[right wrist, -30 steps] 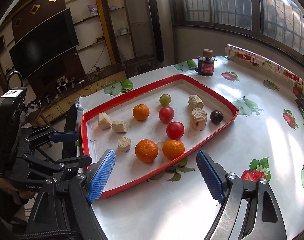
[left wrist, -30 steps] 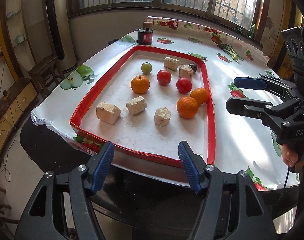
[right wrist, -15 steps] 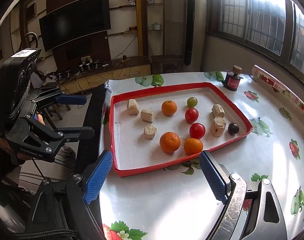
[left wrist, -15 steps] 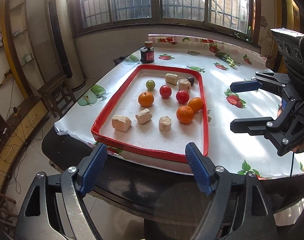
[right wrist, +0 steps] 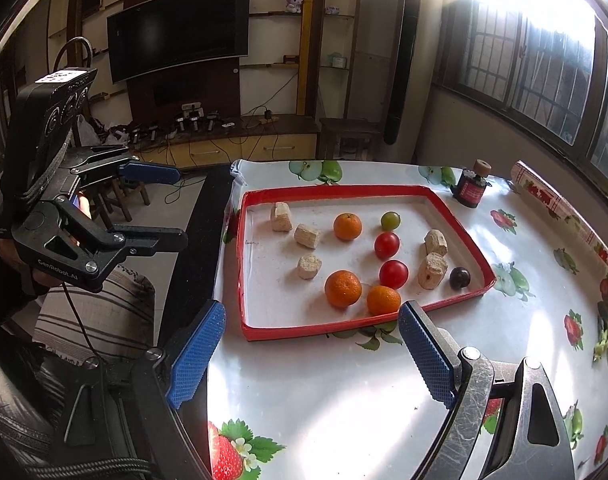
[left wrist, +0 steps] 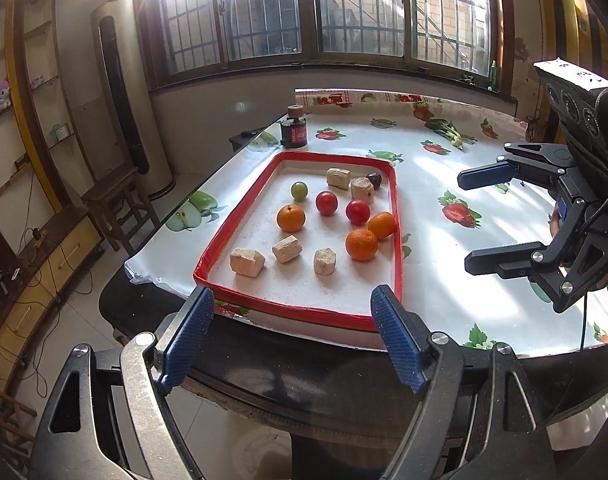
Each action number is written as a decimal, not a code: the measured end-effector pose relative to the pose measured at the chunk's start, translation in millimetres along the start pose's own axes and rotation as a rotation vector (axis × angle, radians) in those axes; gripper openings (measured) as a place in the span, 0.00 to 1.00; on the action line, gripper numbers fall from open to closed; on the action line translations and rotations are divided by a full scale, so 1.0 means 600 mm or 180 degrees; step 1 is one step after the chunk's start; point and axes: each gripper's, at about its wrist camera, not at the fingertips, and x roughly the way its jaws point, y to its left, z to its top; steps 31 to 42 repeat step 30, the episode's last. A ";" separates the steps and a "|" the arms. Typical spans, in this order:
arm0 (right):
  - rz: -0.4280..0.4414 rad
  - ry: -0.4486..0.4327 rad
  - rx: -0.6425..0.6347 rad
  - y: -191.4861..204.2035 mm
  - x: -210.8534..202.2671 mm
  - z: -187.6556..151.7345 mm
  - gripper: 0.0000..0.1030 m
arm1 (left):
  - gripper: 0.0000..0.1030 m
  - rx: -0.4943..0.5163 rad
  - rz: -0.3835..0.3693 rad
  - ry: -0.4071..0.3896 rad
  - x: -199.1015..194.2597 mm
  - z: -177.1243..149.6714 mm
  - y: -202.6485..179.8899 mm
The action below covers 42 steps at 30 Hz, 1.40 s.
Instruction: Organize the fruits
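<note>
Fruits point(left wrist: 360, 244) in tray point(left wrist: 397, 264) on table point(left wrist: 436, 280)

The table point(left wrist: 436, 280) carries a red-rimmed tray point(left wrist: 396, 240); a small bottle point(left wrist: 295, 127) stands at its 11 o'clock.

Sunlight glared through barred windows point(left wrist: 356, 12). A tall standing air conditioner point(left wrist: 130, 96) stood near the wooden stool point(left wrist: 116, 204); a television point(right wrist: 180, 30) hung opposite.

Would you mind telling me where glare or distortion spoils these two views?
Left wrist view: sun flare whitens the top-left window, and glare washes out the tablecloth right of the red tray. Right wrist view: the top-right corner is blown out and glare sheens the tablecloth. Fisheye bends both.
</note>
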 end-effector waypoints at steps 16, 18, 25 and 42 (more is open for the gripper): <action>-0.0026 0.0013 -0.0084 0.011 -0.004 -0.012 0.87 | 0.81 -0.0034 -0.0029 -0.0087 -0.017 -0.005 0.000; -0.0031 0.0016 -0.0077 0.012 -0.005 -0.014 0.87 | 0.81 -0.0055 -0.0031 -0.0130 -0.021 -0.005 0.002; -0.0022 0.0009 -0.0074 0.016 -0.003 -0.016 0.87 | 0.81 -0.0036 0.0046 -0.0140 -0.022 -0.006 0.003; -0.0022 0.0019 -0.0094 0.019 -0.002 -0.017 0.87 | 0.81 -0.0061 0.0062 -0.0117 -0.020 -0.003 0.003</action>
